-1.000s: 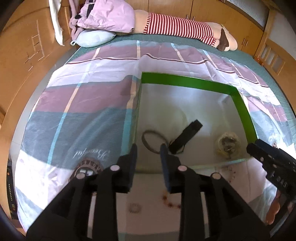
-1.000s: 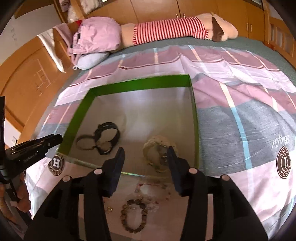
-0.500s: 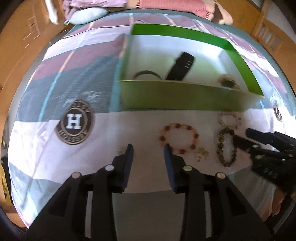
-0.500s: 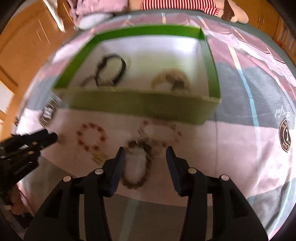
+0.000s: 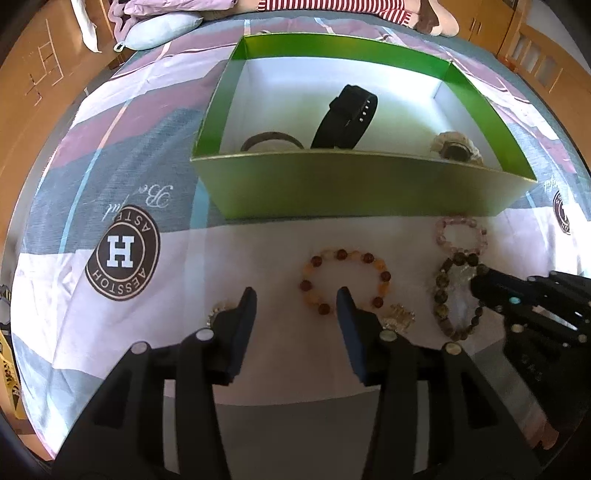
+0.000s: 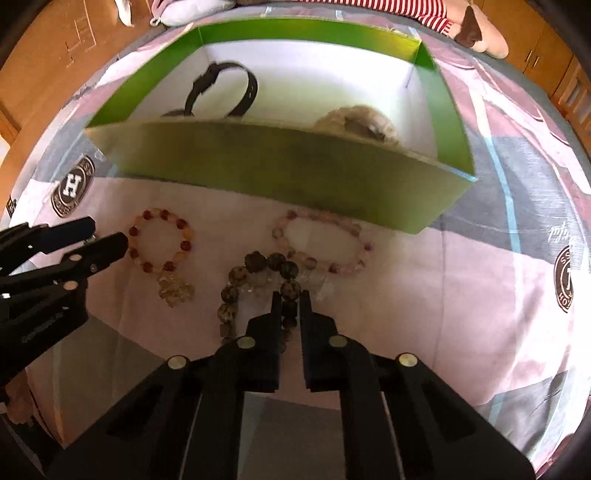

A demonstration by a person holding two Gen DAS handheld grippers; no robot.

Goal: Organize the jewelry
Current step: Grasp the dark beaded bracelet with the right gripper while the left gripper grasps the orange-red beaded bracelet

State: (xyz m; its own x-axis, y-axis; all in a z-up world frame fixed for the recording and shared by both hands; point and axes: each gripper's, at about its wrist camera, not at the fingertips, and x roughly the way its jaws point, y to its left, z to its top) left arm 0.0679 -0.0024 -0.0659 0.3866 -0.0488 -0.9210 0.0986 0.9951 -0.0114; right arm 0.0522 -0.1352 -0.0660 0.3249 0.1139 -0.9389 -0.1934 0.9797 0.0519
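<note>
Pinching dark bead bracelet [image 6: 258, 280], right fingers [image 6: 276, 314], left fingers [image 5: 246, 310] spread, green box [image 6: 280, 166] walling ahead.

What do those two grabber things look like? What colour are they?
The left gripper and right gripper are both black plastic. Each has two flat, straight fingers on angled arms, like big tongs. Small round silver and brass-coloured screws dot the joints. Seen from the side, faint lettering shows on each body. No cables or sleeves show.

Home bedroom: bed with patterned sheet [image 5: 122, 155], pillow [image 5: 162, 29], wooden wardrobes [image 5: 491, 14]
</note>
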